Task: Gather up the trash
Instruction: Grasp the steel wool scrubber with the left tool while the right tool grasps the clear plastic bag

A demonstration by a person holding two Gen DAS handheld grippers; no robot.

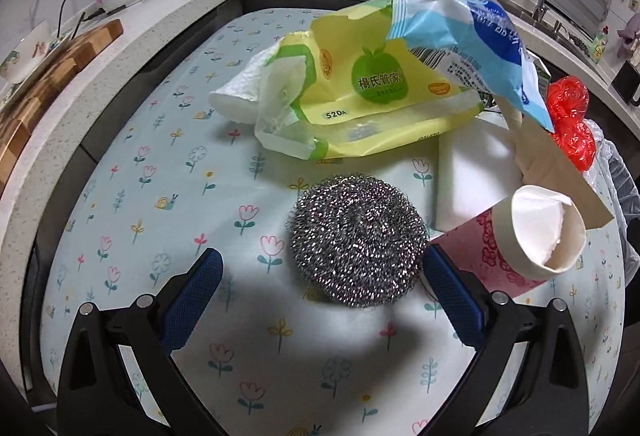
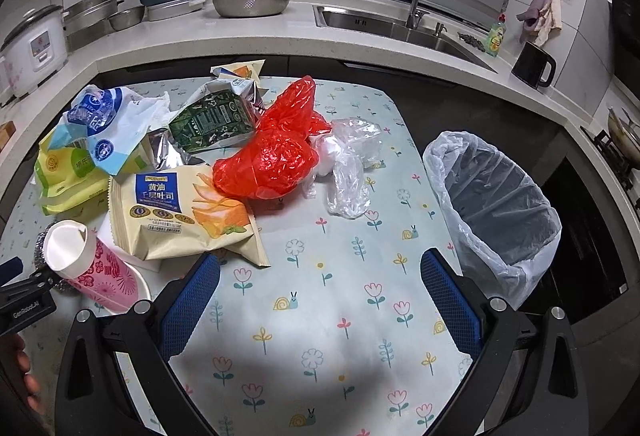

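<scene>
Left gripper [image 1: 320,276] spread wide, holding nothing; scourer [image 1: 356,240] sits between its fingers, pink cup [image 1: 516,240] touching the right one. Right gripper [image 2: 320,276] spread wide, empty, over bare tablecloth [image 2: 340,296]. Trash pile far left: red bag [image 2: 276,159], bread wrapper [image 2: 180,211]. Lined bin [image 2: 496,211] at the table's right edge.

The bench [image 2: 340,276] is covered by a pale cloth printed with flowers and snails. Lying on it are seen a steel scourer [image 1: 356,240], a yellow-green wrapper [image 1: 360,91], a tipped pink paper cup [image 2: 92,268], a bread packet [image 2: 176,211], a red plastic bag [image 2: 276,151] and clear film [image 2: 352,163].
</scene>
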